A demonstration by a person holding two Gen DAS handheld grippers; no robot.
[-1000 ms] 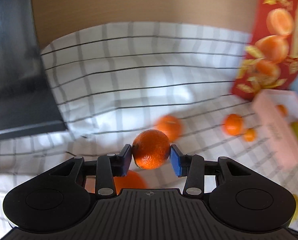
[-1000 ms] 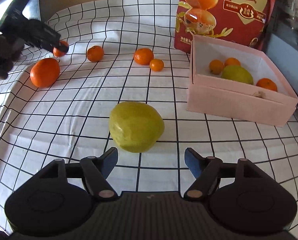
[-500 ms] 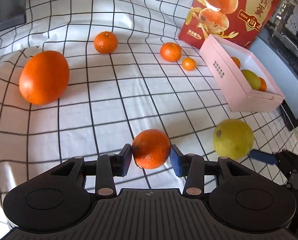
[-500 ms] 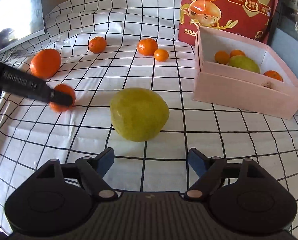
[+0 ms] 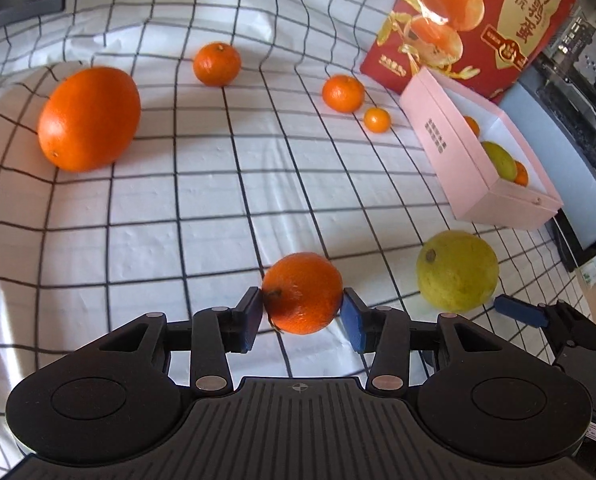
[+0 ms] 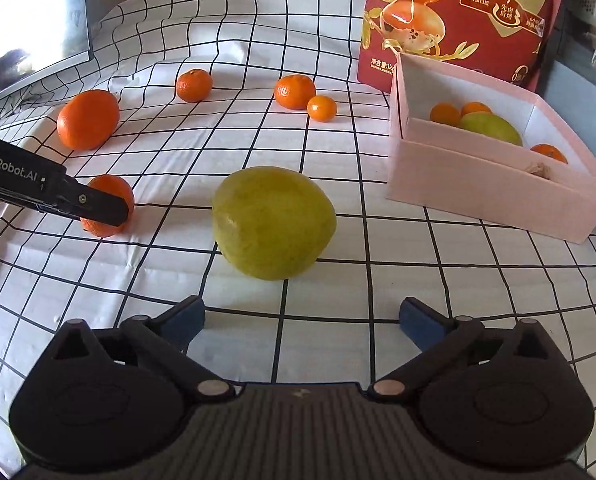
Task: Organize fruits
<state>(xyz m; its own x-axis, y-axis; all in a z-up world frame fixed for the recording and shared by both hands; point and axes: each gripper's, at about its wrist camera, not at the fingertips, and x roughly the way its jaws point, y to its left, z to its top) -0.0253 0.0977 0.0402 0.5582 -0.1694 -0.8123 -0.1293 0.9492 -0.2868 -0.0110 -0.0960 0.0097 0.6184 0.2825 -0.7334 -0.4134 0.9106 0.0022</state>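
My left gripper is shut on a small mandarin, low over the checked cloth; from the right wrist view the same mandarin shows behind the left gripper's finger. My right gripper is open and empty, just short of a big yellow-green citrus, which also shows in the left wrist view. A pink box at the right holds a green fruit and small mandarins.
Loose on the cloth: a large orange, two mandarins and a tiny one. A red snack bag stands behind the box. A dark monitor borders the far left.
My left gripper swung with the mandarin from facing the back wall down to the cloth near the yellow-green citrus. My right gripper moved a little closer to that citrus.
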